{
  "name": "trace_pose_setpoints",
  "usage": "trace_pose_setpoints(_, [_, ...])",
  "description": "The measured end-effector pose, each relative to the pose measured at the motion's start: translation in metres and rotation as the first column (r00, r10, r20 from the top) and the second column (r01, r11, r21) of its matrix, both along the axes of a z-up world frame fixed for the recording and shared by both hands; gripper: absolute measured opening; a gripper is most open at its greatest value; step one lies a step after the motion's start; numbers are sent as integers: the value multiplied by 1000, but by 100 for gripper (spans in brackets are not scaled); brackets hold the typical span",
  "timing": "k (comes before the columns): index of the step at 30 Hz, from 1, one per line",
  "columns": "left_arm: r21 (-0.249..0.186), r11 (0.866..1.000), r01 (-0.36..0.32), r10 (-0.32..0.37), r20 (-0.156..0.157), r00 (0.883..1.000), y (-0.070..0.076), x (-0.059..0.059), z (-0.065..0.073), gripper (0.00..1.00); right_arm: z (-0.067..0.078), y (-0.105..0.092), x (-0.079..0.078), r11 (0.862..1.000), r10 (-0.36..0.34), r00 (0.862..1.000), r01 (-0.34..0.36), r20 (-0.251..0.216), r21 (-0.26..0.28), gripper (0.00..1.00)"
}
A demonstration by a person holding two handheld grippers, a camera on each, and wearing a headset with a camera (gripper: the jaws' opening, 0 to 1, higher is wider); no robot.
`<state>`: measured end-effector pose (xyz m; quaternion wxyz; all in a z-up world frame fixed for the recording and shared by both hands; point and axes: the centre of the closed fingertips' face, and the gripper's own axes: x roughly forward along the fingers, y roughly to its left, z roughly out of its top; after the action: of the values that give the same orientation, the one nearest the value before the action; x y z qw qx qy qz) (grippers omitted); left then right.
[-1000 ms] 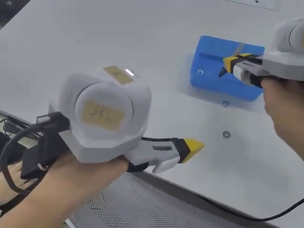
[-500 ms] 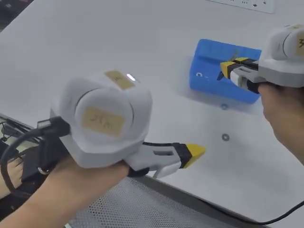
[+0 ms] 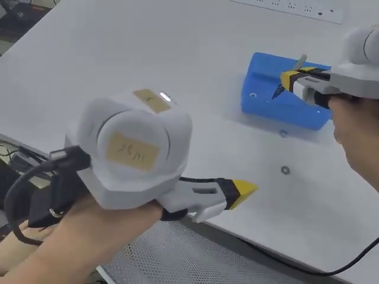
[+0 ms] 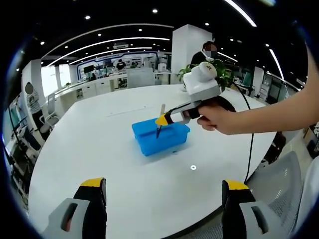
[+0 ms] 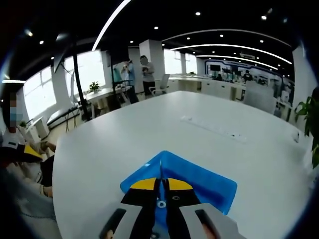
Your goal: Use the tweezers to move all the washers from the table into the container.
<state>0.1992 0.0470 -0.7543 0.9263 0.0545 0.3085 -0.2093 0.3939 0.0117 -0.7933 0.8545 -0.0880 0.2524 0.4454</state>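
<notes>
The blue container [image 3: 296, 109] stands on the white table, and one washer [image 3: 253, 94] lies inside near its left end. Two more washers lie on the table, one [image 3: 283, 134] just in front of the container and one [image 3: 285, 170] nearer me. My right gripper [image 3: 289, 78] is shut on the tweezers [image 3: 278, 90], whose tips point down into the container [image 5: 204, 181]. In the right gripper view the tweezers [image 5: 160, 174] run out between the closed yellow tips [image 5: 159, 185]. My left gripper [image 3: 243, 190] hovers open at the table's near edge, holding nothing; its jaws stand wide apart in its own view.
The left gripper view shows the container [image 4: 160, 137], the right gripper [image 4: 162, 120] above it and a washer [image 4: 193, 168] on the table. A power strip [image 3: 296, 7] lies at the far edge. A black cable [image 3: 331, 269] trails over the near right edge.
The head camera has shifted slightly. My right gripper stays over the container with the tweezers, and the left gripper and washers have not moved.
</notes>
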Motion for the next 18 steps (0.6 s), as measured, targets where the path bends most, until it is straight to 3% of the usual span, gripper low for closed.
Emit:
trace_pose_setpoints(12, [1, 1000, 8, -9, 16, 1000, -6, -10, 2, 99, 37, -22, -22, 998, -30, 998, 27, 52, 57, 2])
trace_pose_setpoints(18, [4, 1000, 3, -3, 17, 1000, -5, -13, 1, 99, 48, -29, -35, 994, -51, 998, 47, 38, 97, 2])
